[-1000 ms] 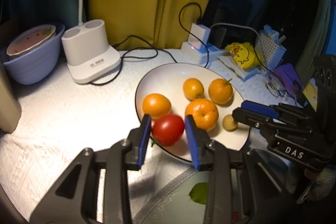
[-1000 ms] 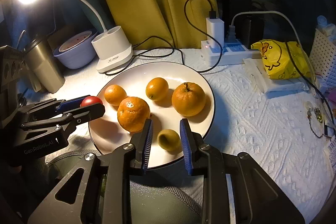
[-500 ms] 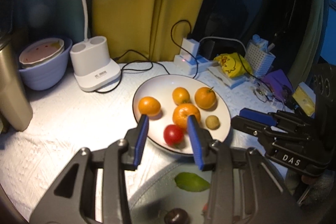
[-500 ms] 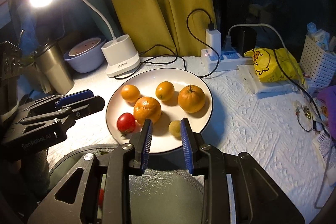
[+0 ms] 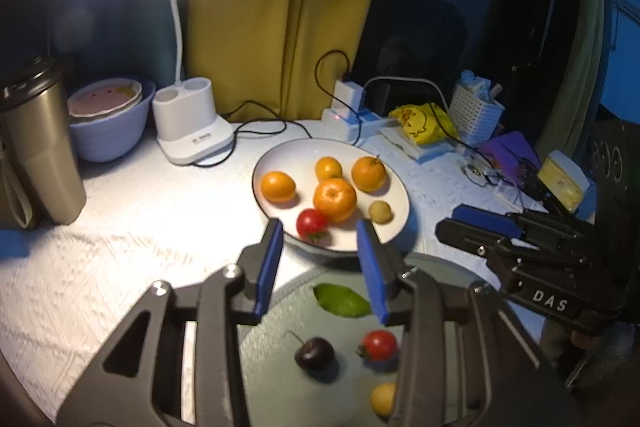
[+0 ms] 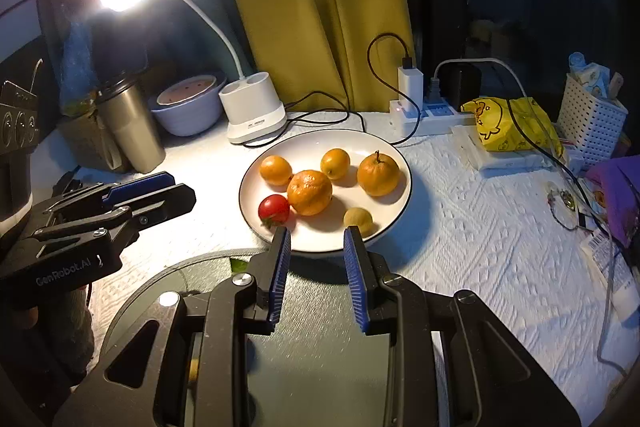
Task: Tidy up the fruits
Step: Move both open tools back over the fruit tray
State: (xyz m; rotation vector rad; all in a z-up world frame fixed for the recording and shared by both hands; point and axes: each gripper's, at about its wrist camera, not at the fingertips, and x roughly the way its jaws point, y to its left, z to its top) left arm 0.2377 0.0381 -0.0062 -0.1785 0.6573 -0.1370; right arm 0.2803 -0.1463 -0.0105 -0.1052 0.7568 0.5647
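Two grippers, left gripper (image 5: 322,241) jaws slightly parted and empty, right gripper (image 6: 316,245) jaws narrowest, holding nothing

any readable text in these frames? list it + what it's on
"DAS": on the right gripper body, seen from the left wrist view.
"GenRobot.AI": on the left gripper body, seen from the right wrist view.
Lamp base label: too small to read.
Yellow bag: a duck cartoon, no legible words.
Paper tags at the right edge: print too small to read.
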